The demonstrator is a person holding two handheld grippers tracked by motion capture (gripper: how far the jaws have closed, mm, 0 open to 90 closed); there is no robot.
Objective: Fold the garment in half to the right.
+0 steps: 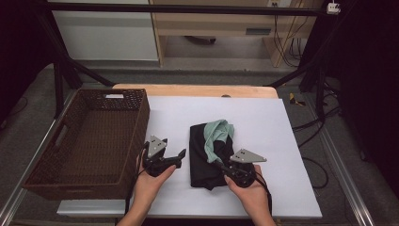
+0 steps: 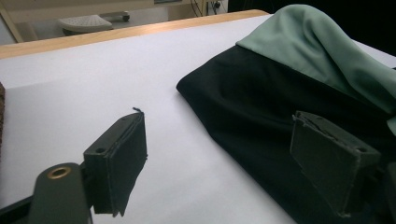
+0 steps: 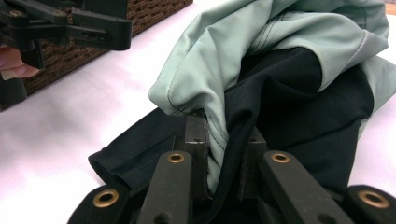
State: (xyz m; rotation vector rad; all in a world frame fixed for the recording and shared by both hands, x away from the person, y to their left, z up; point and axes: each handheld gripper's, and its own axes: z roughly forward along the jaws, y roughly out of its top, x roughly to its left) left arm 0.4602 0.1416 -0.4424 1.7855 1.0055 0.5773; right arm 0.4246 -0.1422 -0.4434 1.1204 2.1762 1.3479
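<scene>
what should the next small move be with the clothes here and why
Probably bring the open left gripper to the near left edge of the black garment and close on it. The right gripper already pinches green cloth and black fabric; a second grip would let both lift toward the basket.

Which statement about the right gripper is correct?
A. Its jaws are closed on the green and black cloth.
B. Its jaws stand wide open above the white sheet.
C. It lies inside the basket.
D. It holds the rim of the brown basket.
A: in the right gripper view the right gripper has a fold of the cloth pinched between its jaws, away from the basket.
</scene>
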